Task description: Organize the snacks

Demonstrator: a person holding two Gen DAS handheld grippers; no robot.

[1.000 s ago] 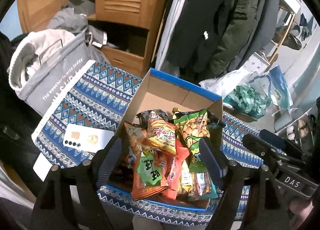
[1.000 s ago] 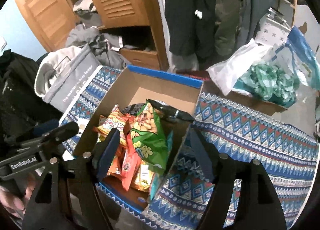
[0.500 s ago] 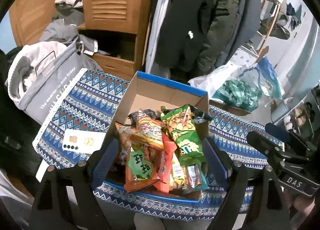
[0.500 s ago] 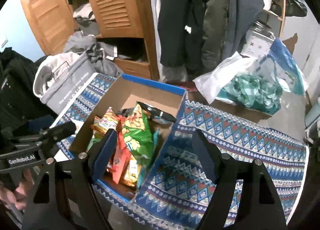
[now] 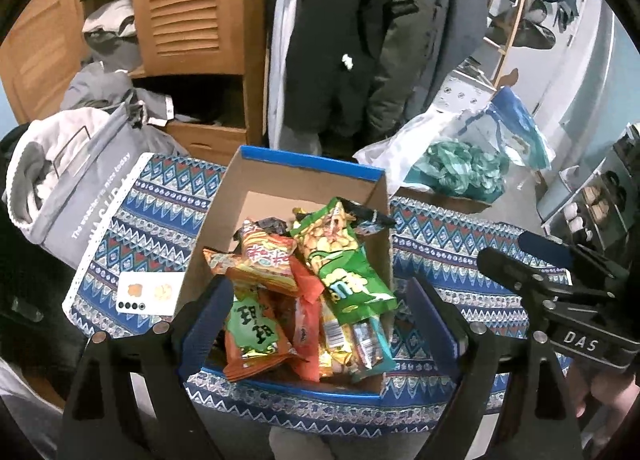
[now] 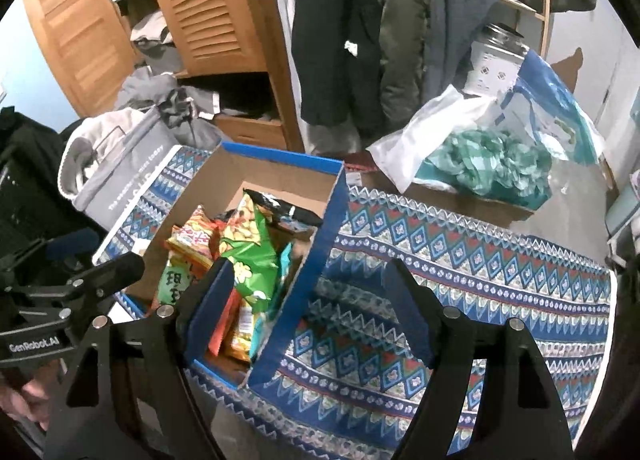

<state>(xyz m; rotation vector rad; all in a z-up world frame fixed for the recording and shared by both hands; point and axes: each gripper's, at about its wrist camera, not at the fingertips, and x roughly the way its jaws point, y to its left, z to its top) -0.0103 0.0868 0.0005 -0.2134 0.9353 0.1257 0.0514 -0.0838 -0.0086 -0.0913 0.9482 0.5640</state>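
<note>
An open cardboard box with blue edges [image 5: 308, 162] [image 6: 332, 216] stands on a blue patterned cloth [image 5: 160, 196] [image 6: 460, 260]. It holds several snack packets: a green bag [image 5: 340, 260] [image 6: 248, 248], orange packets [image 5: 264, 256] [image 6: 192, 238] and a green-labelled orange pack [image 5: 252, 332]. My left gripper [image 5: 320, 320] is open and empty, above the box's near end. My right gripper [image 6: 308, 300] is open and empty, over the box's right wall and the cloth.
A white card [image 5: 148, 292] lies on the cloth left of the box. A grey laundry bag [image 5: 80, 184] stands at the left. A plastic bag with green fabric [image 5: 456, 168] [image 6: 492, 164] lies behind right. Coats and a wooden wardrobe [image 5: 192, 8] stand behind.
Both grippers have drawn back and up from the box, so it looks smaller and farther. The right view has shifted right over the cloth. The snacks have not moved.
</note>
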